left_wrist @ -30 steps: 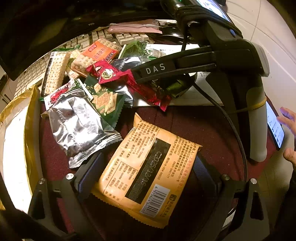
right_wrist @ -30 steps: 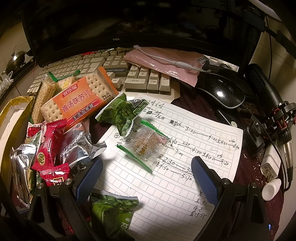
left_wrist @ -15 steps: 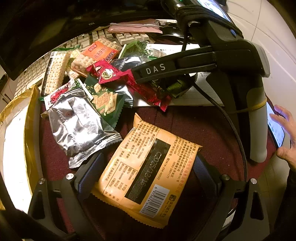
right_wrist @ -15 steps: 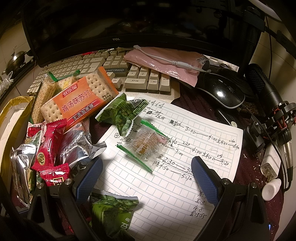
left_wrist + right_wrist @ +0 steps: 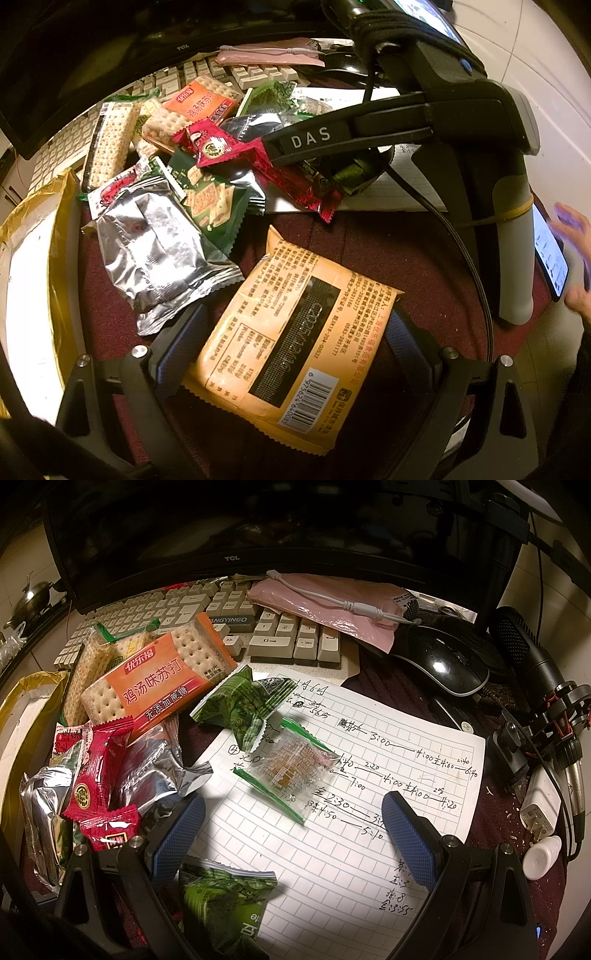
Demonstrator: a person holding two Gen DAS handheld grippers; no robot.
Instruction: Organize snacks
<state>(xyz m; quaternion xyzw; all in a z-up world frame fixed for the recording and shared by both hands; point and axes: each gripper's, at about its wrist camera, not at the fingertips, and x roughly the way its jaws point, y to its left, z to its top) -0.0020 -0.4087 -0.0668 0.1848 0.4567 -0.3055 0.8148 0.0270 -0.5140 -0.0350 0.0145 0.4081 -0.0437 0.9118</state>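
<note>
An orange snack packet (image 5: 295,339) lies back side up on the dark red cloth, between the wide-apart fingers of my left gripper (image 5: 295,321), which is open. Beyond it is a heap of snacks: a silver foil pack (image 5: 159,254), a green cracker pack (image 5: 214,199), a red packet (image 5: 258,162) and an orange-labelled cracker pack (image 5: 155,679). My right gripper (image 5: 291,812) stands open over a gridded paper sheet (image 5: 332,849). A clear candy wrapper with green ends (image 5: 291,768) lies just ahead of its fingers. A green pack (image 5: 221,897) lies below the left finger.
A beige keyboard (image 5: 207,605) and a dark monitor (image 5: 258,528) stand behind the heap. A black mouse (image 5: 443,664), a microphone (image 5: 524,646) and a charger (image 5: 539,812) lie right. A gold-rimmed box (image 5: 40,280) sits left. A person's hand (image 5: 576,258) touches a phone (image 5: 550,254).
Only the person's hand at the phone has shifted. Both grippers and all snacks stay where they were.
</note>
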